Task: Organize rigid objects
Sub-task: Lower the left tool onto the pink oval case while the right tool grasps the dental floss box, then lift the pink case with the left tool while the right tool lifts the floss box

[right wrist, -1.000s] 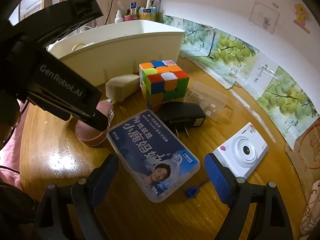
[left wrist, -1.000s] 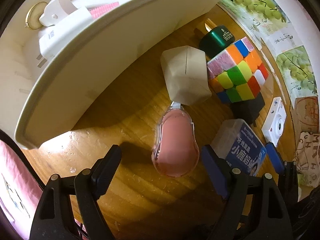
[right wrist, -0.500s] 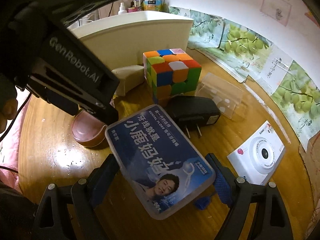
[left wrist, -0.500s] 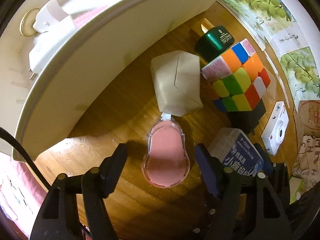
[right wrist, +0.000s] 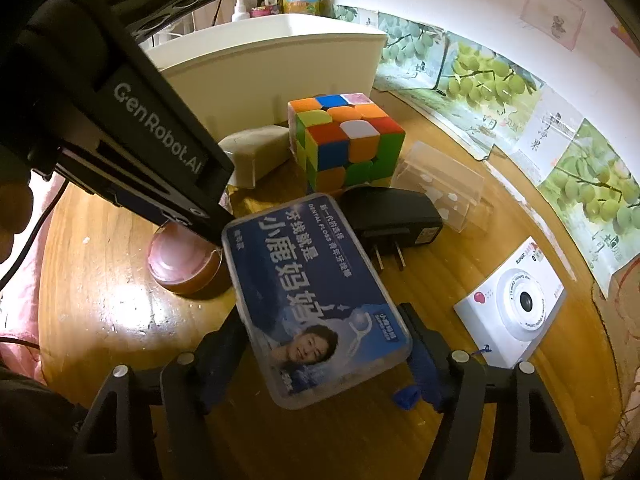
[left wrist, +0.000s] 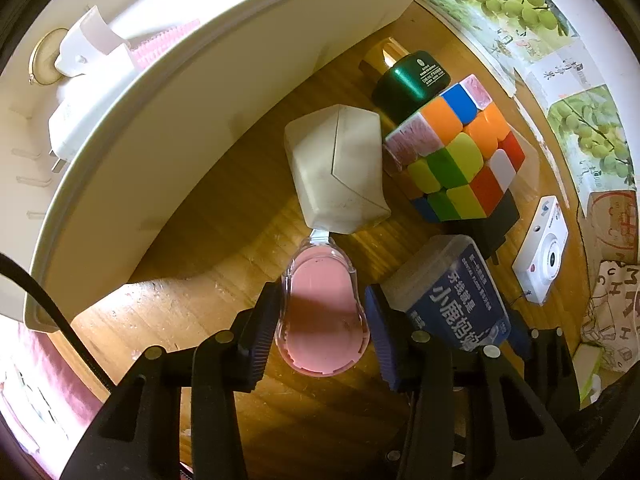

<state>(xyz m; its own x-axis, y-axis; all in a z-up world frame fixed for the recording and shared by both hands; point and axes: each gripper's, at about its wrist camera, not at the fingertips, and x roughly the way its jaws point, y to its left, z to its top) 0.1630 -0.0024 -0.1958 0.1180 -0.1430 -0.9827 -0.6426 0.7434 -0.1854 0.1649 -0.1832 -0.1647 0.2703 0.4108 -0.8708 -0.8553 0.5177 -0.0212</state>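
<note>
Both grippers had just been closing on items on the wooden table.

The left gripper (left wrist: 322, 320) pinched the pink case (left wrist: 322, 316) between its jaws, near the white bin (left wrist: 200, 92) and just in front of the beige box (left wrist: 340, 168). The right gripper (right wrist: 326, 354) had its pads against the sides of the blue floss box (right wrist: 312, 296), which lay between the pink case on the left and the white toy camera (right wrist: 516, 304) on the right. The colour cube (right wrist: 344, 140) stood farther back.

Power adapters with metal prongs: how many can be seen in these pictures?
2. A black power adapter lies on the table below the Rubik's cube; a white power adapter lies inside the white bin. More may be hidden in the bin.
</note>
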